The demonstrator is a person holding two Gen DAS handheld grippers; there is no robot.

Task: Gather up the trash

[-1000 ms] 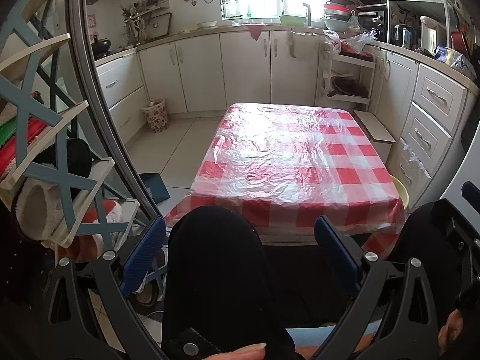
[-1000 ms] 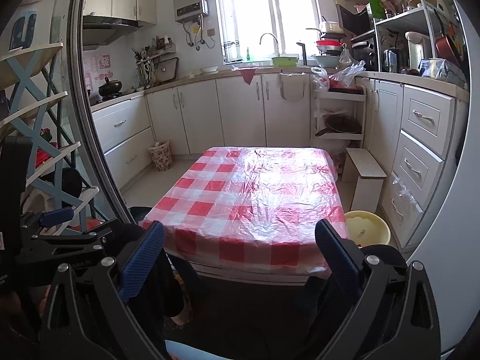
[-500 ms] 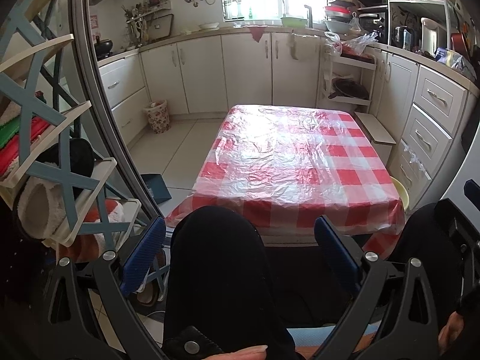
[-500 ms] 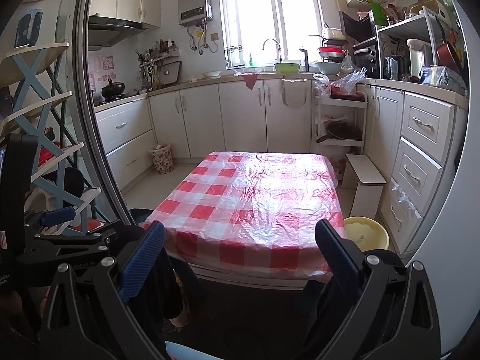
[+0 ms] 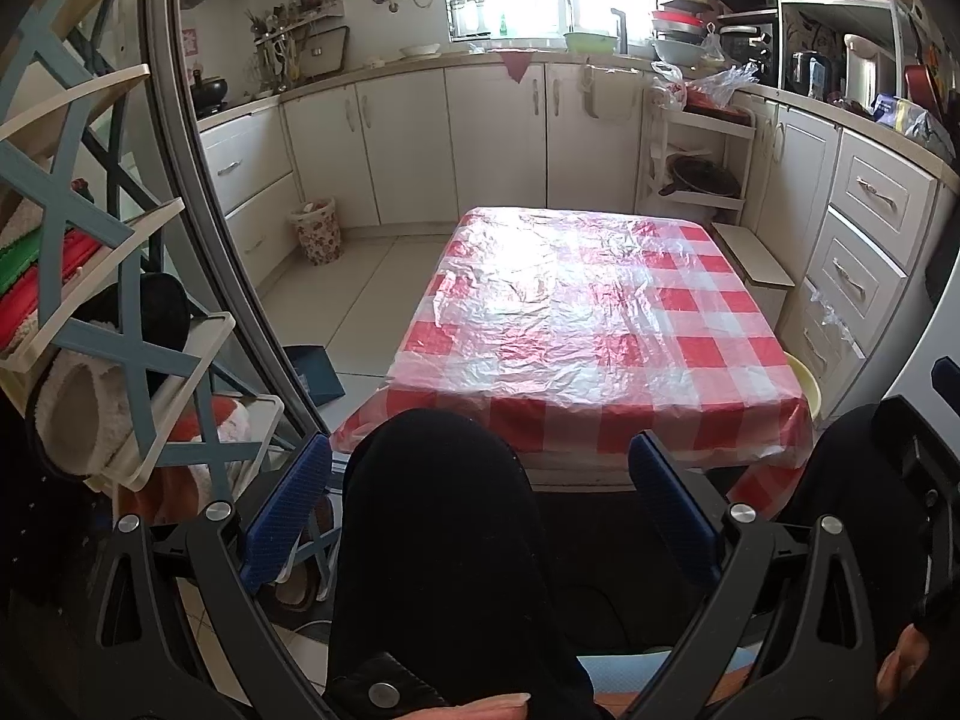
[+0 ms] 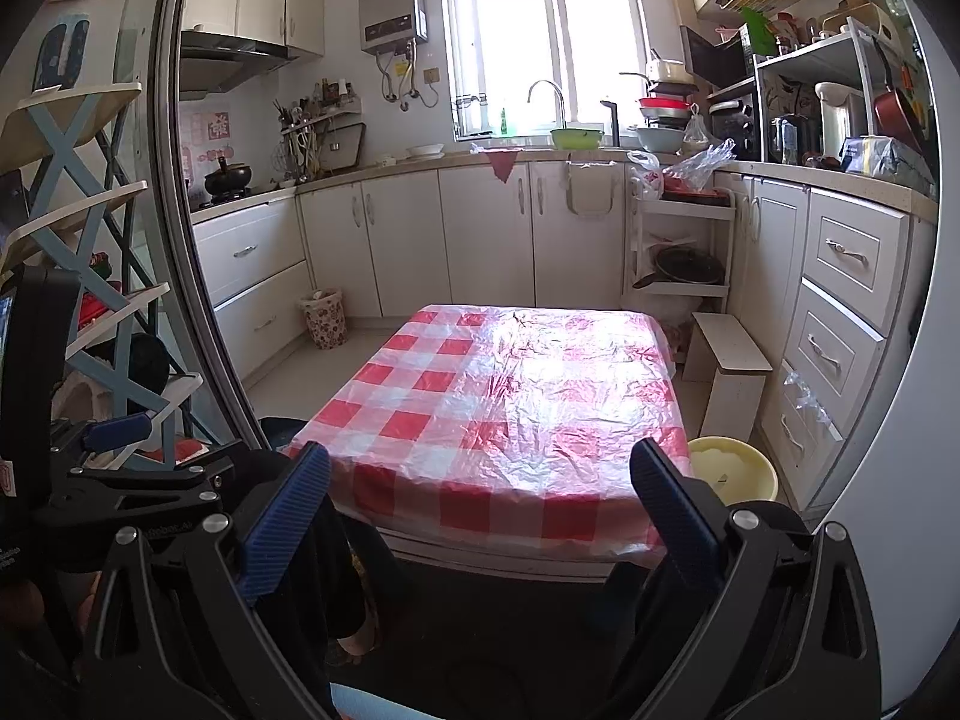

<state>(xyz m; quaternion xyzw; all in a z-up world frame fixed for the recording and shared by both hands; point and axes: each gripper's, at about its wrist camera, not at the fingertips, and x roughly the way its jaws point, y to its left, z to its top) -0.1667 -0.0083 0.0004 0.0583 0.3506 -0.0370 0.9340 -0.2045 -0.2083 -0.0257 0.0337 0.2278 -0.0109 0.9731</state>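
A low table (image 5: 588,324) with a red-and-white checked cloth under clear plastic stands ahead; it also shows in the right wrist view (image 6: 510,402). I see no trash on it. A small flowered waste basket (image 5: 316,230) stands on the floor by the left cabinets, also in the right wrist view (image 6: 324,318). My left gripper (image 5: 480,498) is open and empty, held low above a black-clad knee (image 5: 432,516). My right gripper (image 6: 480,498) is open and empty, short of the table's near edge. The left gripper's body (image 6: 120,480) shows at its left.
A shelf rack (image 5: 102,300) with slippers stands close on the left behind a door frame (image 5: 198,210). A yellow basin (image 6: 732,471) and a small white stool (image 6: 729,372) sit right of the table. White cabinets (image 6: 480,234) line the back and right walls.
Both views have tilted up slightly. Nothing was taken hold of or let go.
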